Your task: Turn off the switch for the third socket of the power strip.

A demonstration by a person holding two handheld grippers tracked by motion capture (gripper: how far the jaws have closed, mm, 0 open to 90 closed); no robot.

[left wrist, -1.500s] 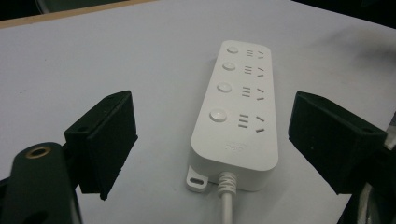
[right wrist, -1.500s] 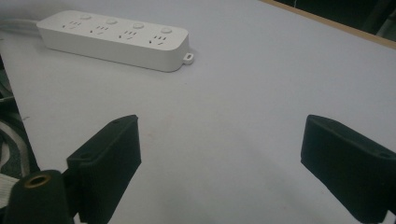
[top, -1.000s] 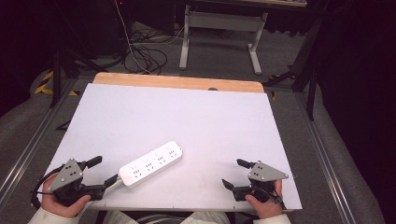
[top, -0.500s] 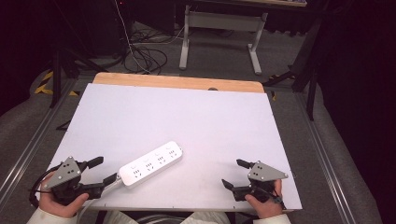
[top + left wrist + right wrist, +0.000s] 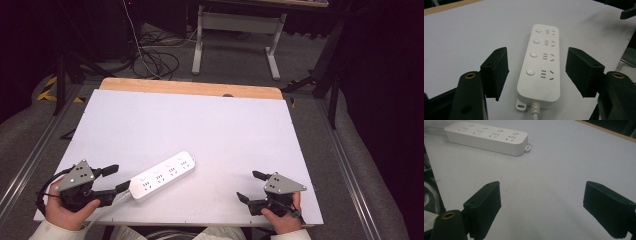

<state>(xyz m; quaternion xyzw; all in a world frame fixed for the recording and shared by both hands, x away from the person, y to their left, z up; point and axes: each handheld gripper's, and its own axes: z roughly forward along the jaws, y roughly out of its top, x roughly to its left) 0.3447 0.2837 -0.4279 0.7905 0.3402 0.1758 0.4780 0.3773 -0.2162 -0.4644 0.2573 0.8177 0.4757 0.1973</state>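
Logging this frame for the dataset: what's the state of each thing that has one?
power strip: flat on the table, sockets up and empty, cord end toward the left gripper.
left gripper: open, fingers straddling the strip's cord end without touching; they have just been closing.
right gripper: open, nothing between its fingers, over bare table.

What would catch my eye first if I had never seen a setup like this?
Most likely the white power strip, lying slantwise near the front edge of the pale table, its four sockets and round buttons facing up. The left gripper straddles its cord end; its black jaws have just been closing, with gaps still on both sides. At the front right corner, the right gripper hangs open over bare tabletop.
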